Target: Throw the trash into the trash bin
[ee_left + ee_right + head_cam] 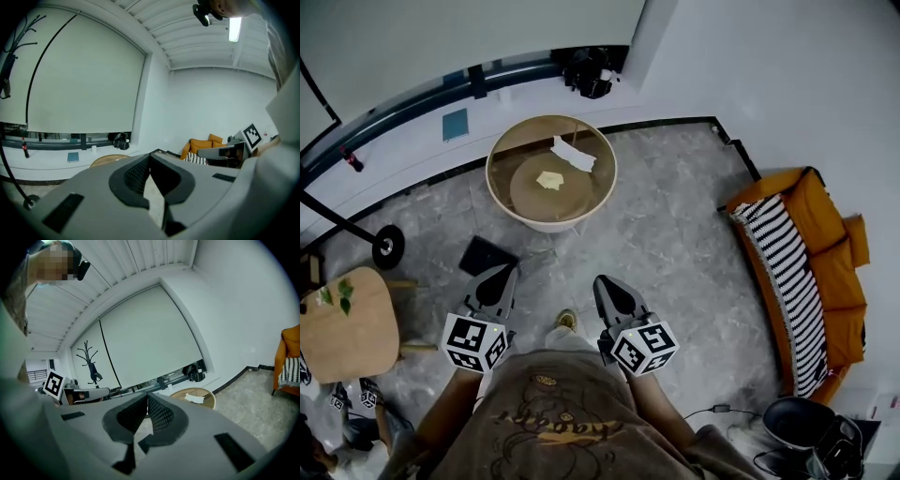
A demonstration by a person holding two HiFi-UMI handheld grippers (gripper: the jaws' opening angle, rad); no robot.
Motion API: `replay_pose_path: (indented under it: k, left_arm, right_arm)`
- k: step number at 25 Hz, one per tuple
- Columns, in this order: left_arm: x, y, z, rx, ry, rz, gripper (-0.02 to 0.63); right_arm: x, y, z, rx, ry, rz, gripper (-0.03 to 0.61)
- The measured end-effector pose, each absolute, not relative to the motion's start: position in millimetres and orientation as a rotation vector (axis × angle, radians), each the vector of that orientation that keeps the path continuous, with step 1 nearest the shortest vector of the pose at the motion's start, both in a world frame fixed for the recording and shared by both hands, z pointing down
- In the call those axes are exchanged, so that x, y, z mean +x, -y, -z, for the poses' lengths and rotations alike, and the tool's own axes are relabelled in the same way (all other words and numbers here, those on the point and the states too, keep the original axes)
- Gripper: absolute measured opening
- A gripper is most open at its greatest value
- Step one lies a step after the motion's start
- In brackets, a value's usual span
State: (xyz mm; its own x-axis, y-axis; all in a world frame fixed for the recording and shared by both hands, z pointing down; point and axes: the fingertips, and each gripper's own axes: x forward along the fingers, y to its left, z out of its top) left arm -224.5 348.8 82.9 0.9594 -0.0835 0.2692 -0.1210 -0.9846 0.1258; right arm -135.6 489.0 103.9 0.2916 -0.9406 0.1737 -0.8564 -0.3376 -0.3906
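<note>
A round beige trash bin (512, 212) stands on the grey floor ahead of me. Inside it lie a crumpled white paper (574, 154) and a small yellowish scrap (549, 179). My left gripper (500, 276) and right gripper (606, 283) are held side by side in front of my body, short of the bin, both pointing toward it. In the left gripper view the left gripper (150, 157) is shut with nothing between its pads, and the bin's rim (107, 160) peeks over it. In the right gripper view the right gripper (147, 397) is shut and empty, with the bin (205, 401) and white paper (194, 398) beyond.
An orange sofa (830, 248) with a striped blanket (783, 272) stands at the right. A small wooden table (347, 323) is at the left. A flat black thing (484, 253) lies on the floor between the left gripper and the bin. A wheeled stand (386, 246) is at far left.
</note>
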Motion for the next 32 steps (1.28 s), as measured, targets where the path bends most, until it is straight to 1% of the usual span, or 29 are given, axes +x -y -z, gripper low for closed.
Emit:
replay_pose_path:
  k: [7, 25, 32]
  left_arm:
    - [-174.2, -332.4, -77.7, 2.974, 0.204, -0.385, 0.018]
    - [-96.5, -287.0, -97.2, 2.936, 0.197, -0.420, 0.018]
    - [-58.6, -253.0, -101.5, 2.917, 0.190, -0.423, 0.018]
  right_arm:
    - [-84.1, -478.3, -103.6, -2.313, -1.697, 0.549, 0.018]
    - [-11.0, -436.7, -120.9, -2.314, -1.660, 0.599, 0.018]
    - [21.9, -398.5, -127.8, -2.317, -1.655, 0.637, 0.018]
